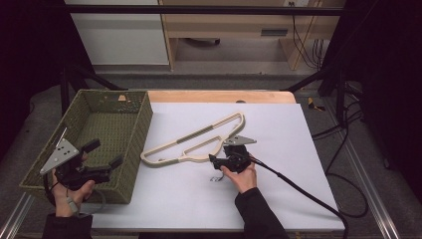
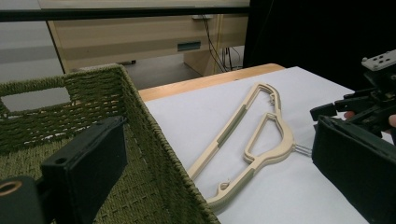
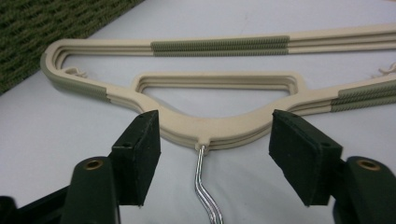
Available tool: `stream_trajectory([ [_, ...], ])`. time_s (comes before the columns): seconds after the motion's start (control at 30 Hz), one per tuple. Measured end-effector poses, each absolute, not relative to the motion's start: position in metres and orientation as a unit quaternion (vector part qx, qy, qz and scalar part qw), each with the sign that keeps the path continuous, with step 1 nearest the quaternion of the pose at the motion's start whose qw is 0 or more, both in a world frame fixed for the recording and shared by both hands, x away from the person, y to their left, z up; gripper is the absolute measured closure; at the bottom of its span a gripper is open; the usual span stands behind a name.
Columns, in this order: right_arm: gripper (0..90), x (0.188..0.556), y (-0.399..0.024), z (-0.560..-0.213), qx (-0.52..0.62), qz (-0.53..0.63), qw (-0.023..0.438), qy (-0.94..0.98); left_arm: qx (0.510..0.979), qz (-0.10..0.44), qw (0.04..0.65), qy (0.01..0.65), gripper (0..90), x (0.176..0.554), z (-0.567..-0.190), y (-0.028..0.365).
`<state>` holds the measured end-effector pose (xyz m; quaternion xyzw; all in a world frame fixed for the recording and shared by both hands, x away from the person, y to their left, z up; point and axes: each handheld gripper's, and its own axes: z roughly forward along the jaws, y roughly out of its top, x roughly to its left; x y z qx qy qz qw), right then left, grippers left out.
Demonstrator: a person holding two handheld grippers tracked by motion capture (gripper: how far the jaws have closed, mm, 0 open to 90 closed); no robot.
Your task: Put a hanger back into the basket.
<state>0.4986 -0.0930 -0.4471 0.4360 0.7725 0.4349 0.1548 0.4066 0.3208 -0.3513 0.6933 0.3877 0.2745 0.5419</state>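
A cream plastic hanger [image 1: 199, 139] with grey-green grip strips lies flat on the white sheet, and its metal hook [image 3: 205, 186] points toward me. My right gripper [image 1: 221, 160] is at the hanger's neck. In the right gripper view its jaws [image 3: 215, 140] stand open, one on each side of the hook's stem, and the pads are clear of the hanger [image 3: 215, 128]. My left gripper [image 1: 105, 153] hovers over the near right part of the green woven basket [image 1: 144, 119]. It is open, with nothing between its jaws [image 2: 219, 158].
The white sheet [image 1: 278, 149] covers the table, and a strip of wood [image 1: 219, 96] shows at the far edge. The right gripper's black cable [image 1: 308, 191] trails off to the right front. Wooden furniture [image 1: 239, 25] and loose cables stand beyond the table.
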Motion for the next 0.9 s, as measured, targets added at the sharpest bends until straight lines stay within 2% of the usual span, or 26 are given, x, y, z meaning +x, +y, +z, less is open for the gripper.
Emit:
stream_trajectory([
  [0.23, 41.8, 0.504, -0.083, -0.46, 0.441, 0.416, 0.145, 0.782, 0.692, 0.277, 0.545, 0.384, 3.4, 0.405, -0.349, 0.321],
  [0.47, 56.5, 0.51, -0.081, -0.473, 0.449, 0.402, 0.124, 0.788, 0.693, 0.275, 0.544, 0.384, 3.4, 0.405, -0.35, 0.319],
  [0.63, 61.6, 0.51, -0.081, -0.476, 0.454, 0.397, 0.116, 0.789, 0.694, 0.274, 0.544, 0.384, 3.4, 0.406, -0.35, 0.318],
  [0.9, 78.2, 0.51, -0.08, -0.477, 0.459, 0.394, 0.107, 0.789, 0.695, 0.273, 0.543, 0.384, 3.4, 0.406, -0.351, 0.316],
])
